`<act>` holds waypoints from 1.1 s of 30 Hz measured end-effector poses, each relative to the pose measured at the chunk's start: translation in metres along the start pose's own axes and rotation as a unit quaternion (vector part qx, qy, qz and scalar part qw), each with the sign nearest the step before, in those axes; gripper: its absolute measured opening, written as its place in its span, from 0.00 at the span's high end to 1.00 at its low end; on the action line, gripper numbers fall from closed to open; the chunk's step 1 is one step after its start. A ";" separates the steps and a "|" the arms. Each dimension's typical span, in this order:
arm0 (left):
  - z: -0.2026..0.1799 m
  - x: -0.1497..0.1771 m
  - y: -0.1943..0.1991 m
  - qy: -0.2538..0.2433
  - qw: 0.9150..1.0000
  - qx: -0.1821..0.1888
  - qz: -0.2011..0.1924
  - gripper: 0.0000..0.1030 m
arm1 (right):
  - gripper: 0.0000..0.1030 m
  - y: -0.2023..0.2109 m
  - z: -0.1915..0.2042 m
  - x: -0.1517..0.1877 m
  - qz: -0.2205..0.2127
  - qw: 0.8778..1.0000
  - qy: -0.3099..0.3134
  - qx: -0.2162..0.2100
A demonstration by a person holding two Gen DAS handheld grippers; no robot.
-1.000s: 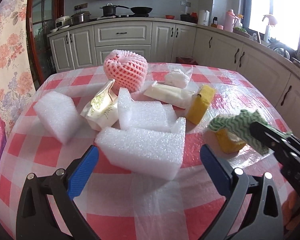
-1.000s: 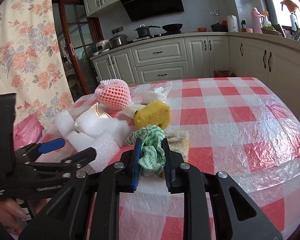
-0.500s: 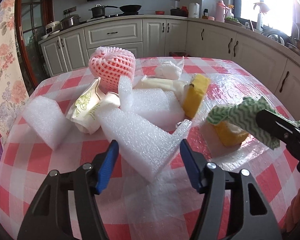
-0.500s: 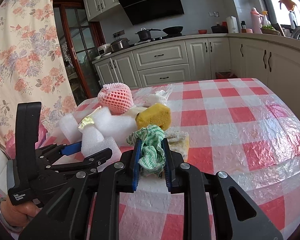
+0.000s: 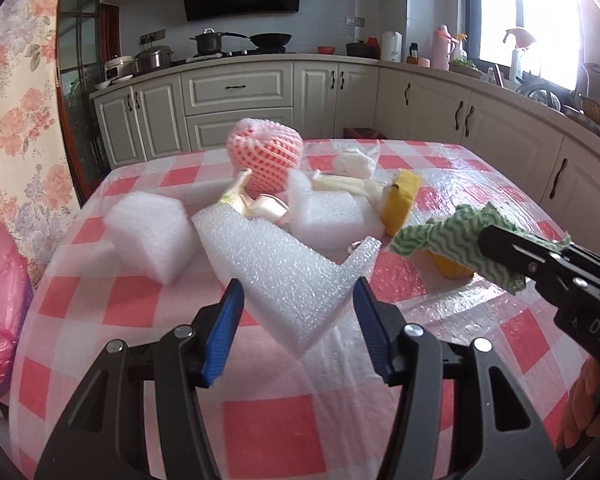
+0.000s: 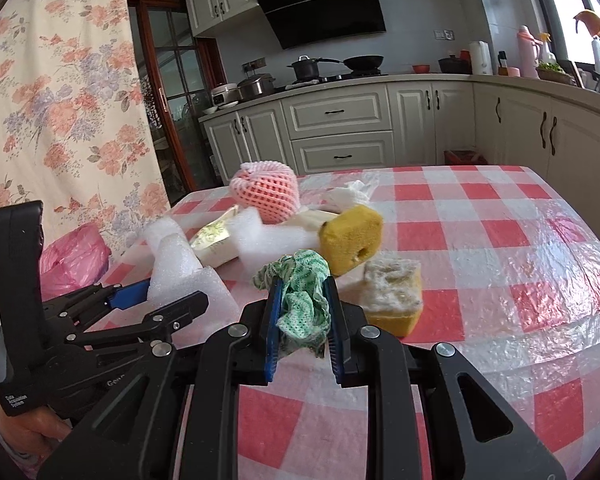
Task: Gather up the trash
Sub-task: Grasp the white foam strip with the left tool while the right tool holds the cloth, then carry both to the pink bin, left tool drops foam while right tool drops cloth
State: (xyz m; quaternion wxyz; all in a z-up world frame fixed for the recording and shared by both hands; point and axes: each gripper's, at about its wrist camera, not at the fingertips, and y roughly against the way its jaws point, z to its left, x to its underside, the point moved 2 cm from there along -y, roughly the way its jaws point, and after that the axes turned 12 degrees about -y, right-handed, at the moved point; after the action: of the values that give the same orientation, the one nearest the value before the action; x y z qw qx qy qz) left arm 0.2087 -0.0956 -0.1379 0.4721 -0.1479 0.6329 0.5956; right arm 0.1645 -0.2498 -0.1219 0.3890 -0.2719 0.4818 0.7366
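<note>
My left gripper (image 5: 298,308) is shut on a white L-shaped foam piece (image 5: 276,264) and holds it tilted above the checked table (image 5: 140,308). It shows in the right wrist view (image 6: 168,300) at the left, with the foam (image 6: 180,268) between its fingers. My right gripper (image 6: 302,316) is shut on a green-and-white cloth (image 6: 300,300); in the left wrist view it (image 5: 480,240) sits at the right with the cloth (image 5: 440,236). More trash lies behind: foam blocks (image 5: 152,232), a pink foam net (image 5: 266,156), yellow sponges (image 6: 352,240).
A pink plastic bag (image 5: 0,300) hangs off the table's left edge. A cream wrapper (image 6: 216,240) and a white plastic bag (image 5: 356,164) lie in the pile. A worn sponge (image 6: 394,292) sits just right of my right gripper. Kitchen cabinets (image 5: 236,100) stand behind.
My left gripper closed on the L-shaped foam piece and lifted it, tilting it off the table. My right gripper kept holding the cloth and barely moved.
</note>
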 end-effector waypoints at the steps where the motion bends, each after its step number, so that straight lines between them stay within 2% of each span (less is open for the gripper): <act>1: 0.002 0.001 0.004 0.002 1.000 -0.003 -0.002 0.47 | 0.79 0.000 0.005 0.001 0.000 1.000 0.003 -0.002; 9: 0.047 0.015 0.045 0.034 0.999 -0.038 -0.014 0.47 | 0.79 -0.007 0.045 0.007 0.012 0.999 0.030 -0.028; 19: 0.108 0.030 0.096 0.071 0.993 -0.093 -0.031 0.47 | 0.79 -0.031 0.119 0.012 0.030 0.993 0.084 -0.079; 26: 0.163 0.045 0.121 0.103 0.985 -0.136 -0.029 0.47 | 0.79 -0.054 0.179 0.010 0.041 0.985 0.111 -0.129; 33: 0.225 0.053 0.155 0.125 0.973 -0.190 -0.037 0.47 | 0.79 -0.079 0.251 0.003 0.046 0.971 0.136 -0.191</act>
State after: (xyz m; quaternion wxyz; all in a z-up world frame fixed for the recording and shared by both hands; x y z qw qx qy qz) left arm 0.1604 0.1636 -0.0494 0.3741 -0.3315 0.5559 0.6642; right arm 0.2223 0.0008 -0.0659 0.2266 -0.4163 0.3929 0.7880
